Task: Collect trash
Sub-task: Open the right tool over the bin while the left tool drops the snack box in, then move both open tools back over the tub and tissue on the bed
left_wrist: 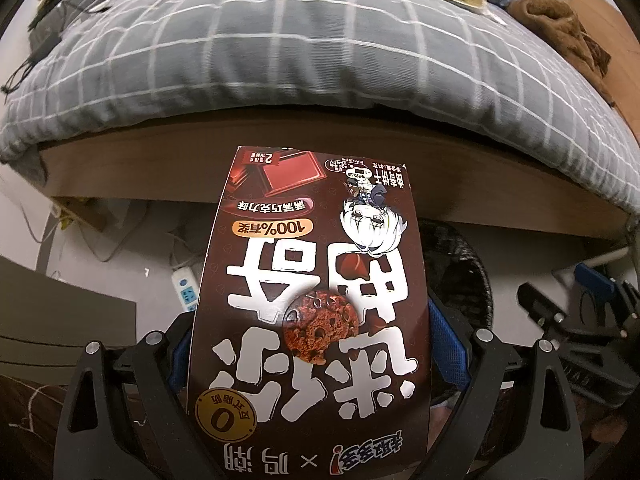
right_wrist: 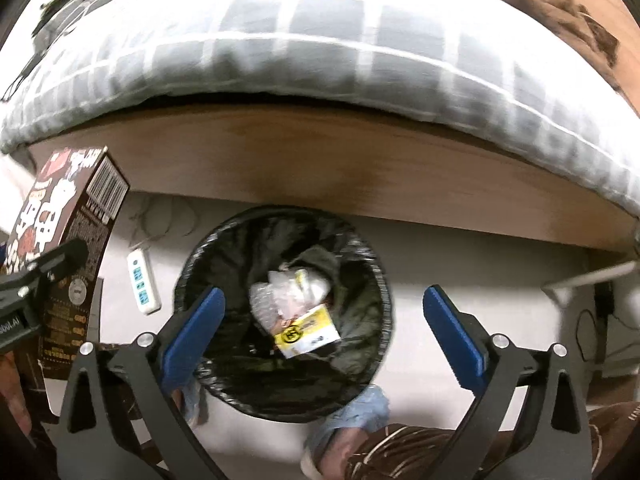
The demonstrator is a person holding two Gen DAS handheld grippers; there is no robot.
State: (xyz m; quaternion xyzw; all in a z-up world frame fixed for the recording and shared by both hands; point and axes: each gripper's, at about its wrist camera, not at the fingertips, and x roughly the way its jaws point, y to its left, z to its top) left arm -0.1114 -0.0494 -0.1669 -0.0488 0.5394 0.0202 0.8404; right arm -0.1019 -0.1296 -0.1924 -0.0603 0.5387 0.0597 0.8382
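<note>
My left gripper is shut on a brown chocolate cookie box, holding it upright in front of the bed; the box hides most of its blue pads. The same box shows at the left of the right wrist view, clamped by the left gripper. My right gripper is open and empty, right above a round bin lined with a black bag. Inside the bin lie crumpled plastic wrap and a yellow and white packet. In the left wrist view the bin peeks out behind the box.
A bed with a grey checked quilt and a wooden side board runs across the back. A white power strip and cables lie on the floor left of the bin. A brown garment lies on the bed's right.
</note>
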